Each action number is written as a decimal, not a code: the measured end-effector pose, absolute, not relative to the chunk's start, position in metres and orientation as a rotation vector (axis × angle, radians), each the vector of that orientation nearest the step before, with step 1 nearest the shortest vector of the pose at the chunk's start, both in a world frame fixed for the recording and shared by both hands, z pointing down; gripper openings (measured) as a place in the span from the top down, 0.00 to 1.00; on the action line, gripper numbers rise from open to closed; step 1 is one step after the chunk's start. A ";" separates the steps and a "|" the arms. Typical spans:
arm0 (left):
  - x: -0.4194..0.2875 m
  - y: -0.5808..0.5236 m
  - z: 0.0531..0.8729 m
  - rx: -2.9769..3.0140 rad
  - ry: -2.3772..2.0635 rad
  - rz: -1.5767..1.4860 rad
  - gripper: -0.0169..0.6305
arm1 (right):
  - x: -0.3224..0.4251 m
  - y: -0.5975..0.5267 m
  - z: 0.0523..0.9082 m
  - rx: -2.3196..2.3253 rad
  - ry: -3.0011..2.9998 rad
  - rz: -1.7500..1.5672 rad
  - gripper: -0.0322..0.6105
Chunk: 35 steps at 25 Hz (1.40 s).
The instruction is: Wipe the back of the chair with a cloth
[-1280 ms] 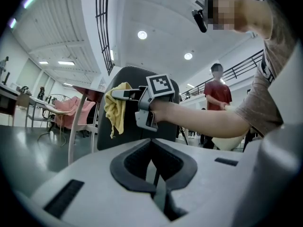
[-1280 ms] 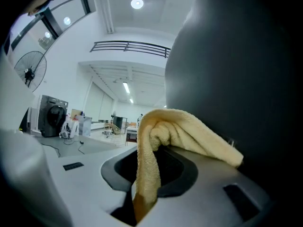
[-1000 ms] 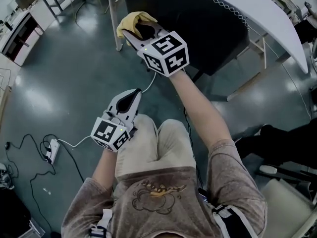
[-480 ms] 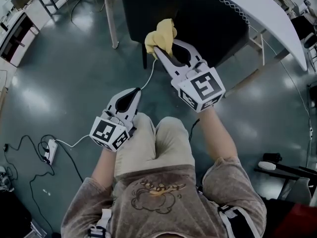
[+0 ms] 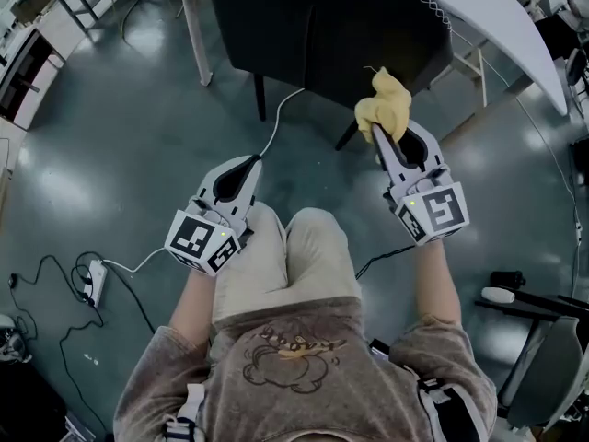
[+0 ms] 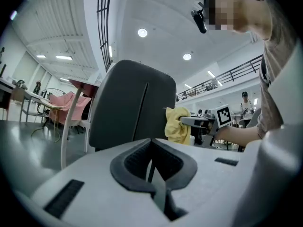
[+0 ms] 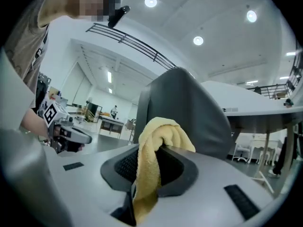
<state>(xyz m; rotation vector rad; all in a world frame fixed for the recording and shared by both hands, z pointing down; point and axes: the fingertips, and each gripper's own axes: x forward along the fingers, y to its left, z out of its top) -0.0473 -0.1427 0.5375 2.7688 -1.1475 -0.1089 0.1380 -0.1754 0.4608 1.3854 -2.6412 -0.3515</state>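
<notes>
Jaws of the right gripper [image 5: 385, 136] are pinching the yellow cloth [image 5: 385, 107], a fold of it bunched above the tips and a tail hanging down between them. A second ago the cloth sat at the upper left of the dark chair back [image 5: 313, 26]; half a second ago it was near the middle. Now it is at the right-hand edge, low down. The left gripper view places it right against that edge, though none of the views settles whether it is touching or just beside.

This looks like one full sideways pass across the panel, ending as the cloth runs off the right side. The wipe seems well under way; whether another pass is needed cannot be judged from the dark surface.

The left gripper [image 5: 247, 164] has kept its place over the person's left knee, jaws pressed together on nothing, well apart from the chair. Behind the chair, the white counter [image 5: 497, 21] curves across the upper right.
</notes>
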 end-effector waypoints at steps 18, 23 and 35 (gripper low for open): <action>-0.042 -0.137 0.536 2.785 -1.140 -0.098 0.96 | 0.189 -0.183 0.477 1.509 -2.584 -0.242 0.81; -0.043 -0.138 0.536 2.785 -1.143 -0.102 0.96 | 0.177 -0.202 0.475 1.472 -2.621 -0.220 0.81; -0.046 -0.139 0.539 2.774 -1.154 -0.108 0.96 | 0.116 -0.239 0.479 1.347 -2.709 -0.188 0.81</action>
